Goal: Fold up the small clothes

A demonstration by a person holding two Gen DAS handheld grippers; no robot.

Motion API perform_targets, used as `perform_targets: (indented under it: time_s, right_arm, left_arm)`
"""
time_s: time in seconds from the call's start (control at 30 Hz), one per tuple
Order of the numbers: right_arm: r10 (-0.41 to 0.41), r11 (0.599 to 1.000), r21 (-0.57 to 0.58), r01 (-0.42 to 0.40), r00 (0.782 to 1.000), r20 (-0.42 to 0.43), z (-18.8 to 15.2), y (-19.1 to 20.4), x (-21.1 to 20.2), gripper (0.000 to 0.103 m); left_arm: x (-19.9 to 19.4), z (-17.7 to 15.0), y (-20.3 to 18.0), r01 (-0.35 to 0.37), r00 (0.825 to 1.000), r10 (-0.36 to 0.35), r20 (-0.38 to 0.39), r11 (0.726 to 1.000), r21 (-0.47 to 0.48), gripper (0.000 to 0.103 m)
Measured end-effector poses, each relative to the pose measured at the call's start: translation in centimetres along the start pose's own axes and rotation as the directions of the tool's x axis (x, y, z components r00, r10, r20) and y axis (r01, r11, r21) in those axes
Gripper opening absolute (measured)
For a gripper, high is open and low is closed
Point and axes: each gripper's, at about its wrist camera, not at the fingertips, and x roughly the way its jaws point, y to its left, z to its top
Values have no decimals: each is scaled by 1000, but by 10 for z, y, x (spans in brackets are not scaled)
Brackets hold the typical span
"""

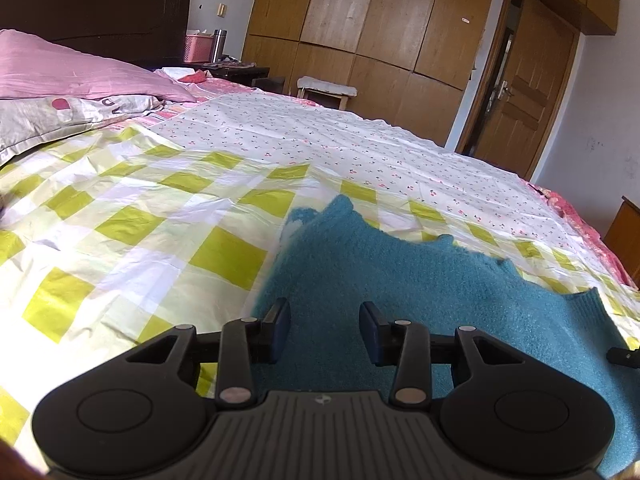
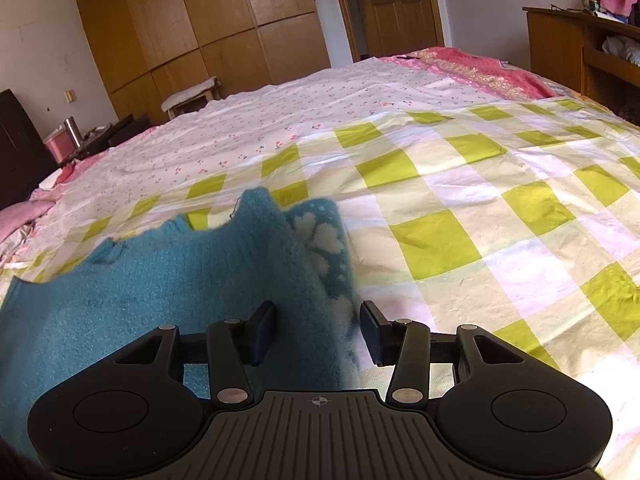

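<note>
One garment in work: teal knit sweater (image 1: 400,280), lying on the bed's checked cover (image 1: 132,224), both claws over it.

Left gripper (image 1: 325,330) and right gripper (image 2: 318,330) each stand with fingers apart and nothing clamped; the knit passes below and between the pads, and contact cannot be told. Sweater looks thick, fuzzy, soft and light: should drape and sag, little slip against pads, no fragility. A folded-over edge showing pale flower shapes (image 2: 320,236) sits by the right claw. Judged best hold: a pinch at the outer edges or corners, both layers together, not mid-panel. Cover is thin, wrinkled, likely to drag along with the knit. Room: cherry-print sheet (image 2: 280,120) beyond, pink pillow (image 1: 80,68), wooden wardrobe (image 1: 360,20), door (image 2: 392,4).
</note>
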Motion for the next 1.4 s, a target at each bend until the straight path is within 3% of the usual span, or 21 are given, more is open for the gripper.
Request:
perform_targets:
  time_s: [0.23, 0.47, 0.87, 1.17, 1.4]
  right_arm:
    - [4, 998, -61, 0, 998, 70, 2, 16, -36, 43]
    - [-3, 994, -113, 9, 998, 55, -12, 27, -41, 44]
    - [-30, 996, -85, 32, 999, 23, -18, 13, -43, 44]
    - [-22, 994, -110, 18, 999, -30, -32, 6, -58, 44]
    - [25, 997, -68, -22, 999, 42, -29, 1, -106, 44]
  left_arm:
    - [-13, 0, -5, -5, 1000, 5, 15, 999, 35, 46]
    - [-21, -3, -6, -31, 999, 31, 7, 997, 66, 46]
    - [-30, -5, -16, -74, 997, 78, -23, 989, 124, 46]
    - [-76, 2, -44, -99, 995, 100, 3, 976, 193, 46]
    - [-123, 7, -56, -86, 995, 74, 65, 975, 206, 46]
